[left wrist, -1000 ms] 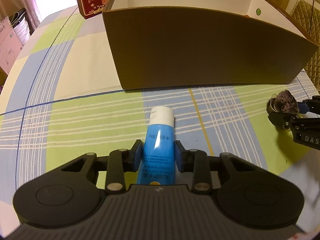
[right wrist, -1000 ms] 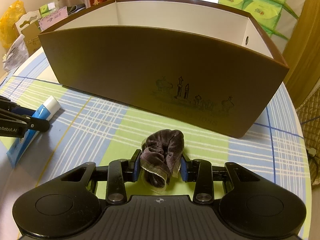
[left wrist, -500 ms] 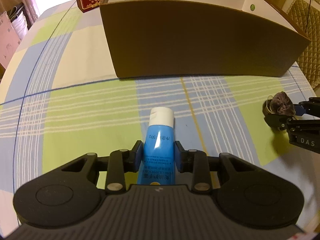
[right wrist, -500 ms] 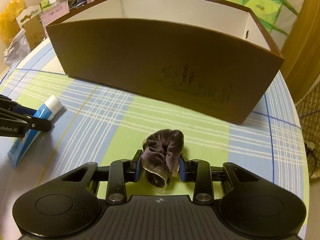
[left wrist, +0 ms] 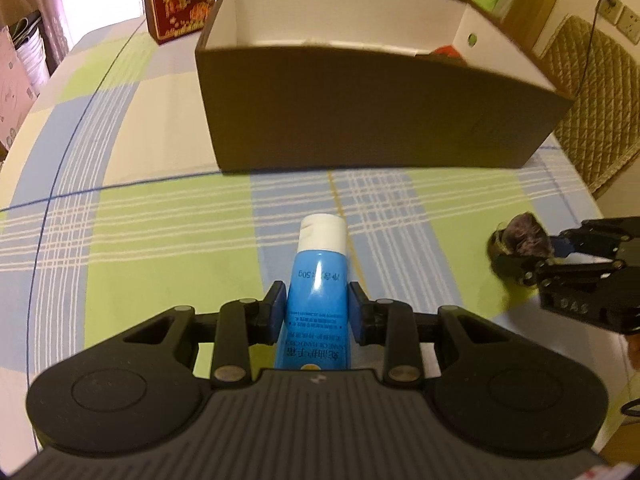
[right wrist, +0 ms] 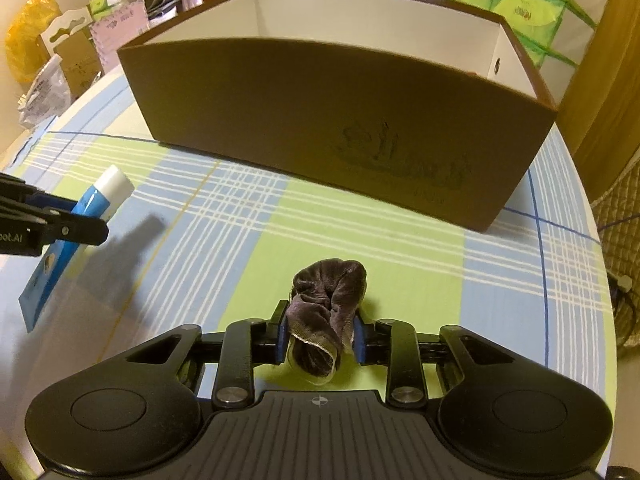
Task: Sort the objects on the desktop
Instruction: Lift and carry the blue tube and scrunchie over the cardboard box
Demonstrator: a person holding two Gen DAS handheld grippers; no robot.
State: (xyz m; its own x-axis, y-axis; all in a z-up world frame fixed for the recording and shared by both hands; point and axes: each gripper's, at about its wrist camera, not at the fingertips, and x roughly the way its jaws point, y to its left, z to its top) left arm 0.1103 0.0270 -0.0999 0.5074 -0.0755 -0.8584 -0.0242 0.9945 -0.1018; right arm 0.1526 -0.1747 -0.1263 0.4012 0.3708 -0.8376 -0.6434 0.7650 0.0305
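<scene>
1. Raised since a second ago, both of my tools now ride higher over the bench (left wrist: 132, 216), and more of the brown box's (left wrist: 360, 120) white inside shows.
2. My left tool (left wrist: 317, 308) is clamped on a blue tube (left wrist: 318, 300); its white cap (left wrist: 322, 234) points toward the box.
3. From the right wrist view, the tube (right wrist: 72, 236) hangs clear above the checked cloth, throwing a shadow beside it.
4. My right tool (right wrist: 320, 340) is pinched tight on a dark velvet scrunchie (right wrist: 328, 312), which bulges out past the blue pads (right wrist: 282, 338).
5. From the left wrist view, the scrunchie (left wrist: 520, 236) sits well to the tube's right, with the right tool (left wrist: 524, 248) behind it.
6. Something red (left wrist: 448, 51) lies inside the box at its far right end; I cannot tell what it is.
7. Beyond the box stand a red carton (left wrist: 176, 0) and stacked green tissue packs (right wrist: 528, 4).
</scene>
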